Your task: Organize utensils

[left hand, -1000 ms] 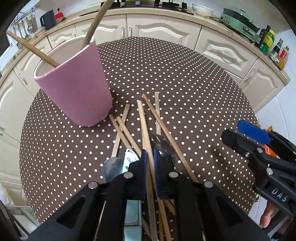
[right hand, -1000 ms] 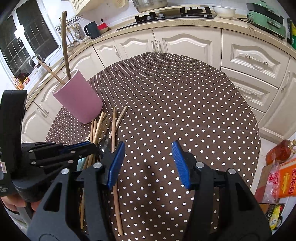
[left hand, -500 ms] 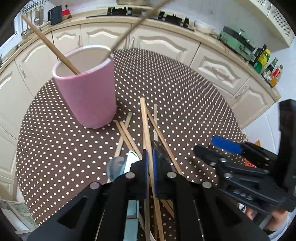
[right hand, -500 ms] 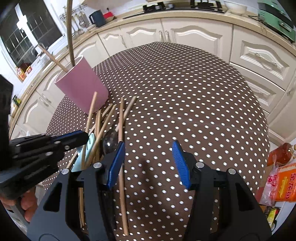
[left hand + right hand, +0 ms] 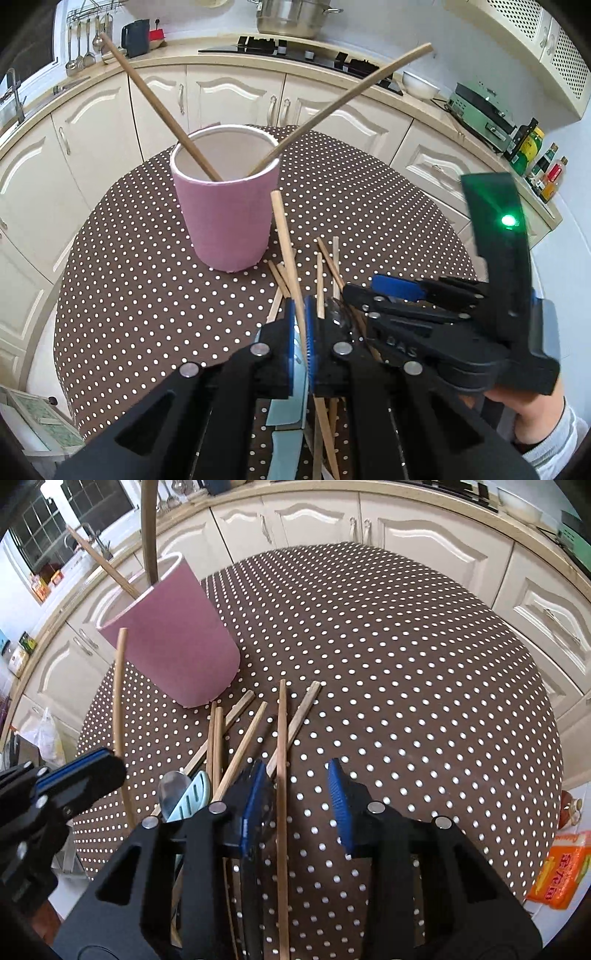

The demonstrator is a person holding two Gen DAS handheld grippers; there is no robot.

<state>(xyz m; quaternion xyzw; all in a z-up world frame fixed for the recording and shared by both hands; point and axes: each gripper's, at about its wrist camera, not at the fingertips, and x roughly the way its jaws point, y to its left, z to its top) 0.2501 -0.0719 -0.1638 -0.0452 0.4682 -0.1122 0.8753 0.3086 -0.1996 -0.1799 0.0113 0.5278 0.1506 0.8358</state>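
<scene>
We hold one chopstick (image 5: 286, 236) clenched in the left tool (image 5: 300, 328), lifted beside the pink cup (image 5: 225, 206). Our right tool (image 5: 295, 794), released, has just been closing around a loose chopstick (image 5: 282, 738) on the bench (image 5: 406, 664).

Round table (image 5: 147, 295), centre of scene: brown cloth with a regular pattern of small white dots. Cylindrical holder cup (image 5: 226, 218), far left on the table: matte pink outside, white rim and interior. Loose wooden chopsticks (image 5: 282, 738), near side: plain light tan. Slotted plastic utensil (image 5: 194, 790) among them: pale blue. Two handheld grippers: black frames, blue pads (image 5: 338, 794). Cabinet doors (image 5: 229, 99) beyond: cream.
</scene>
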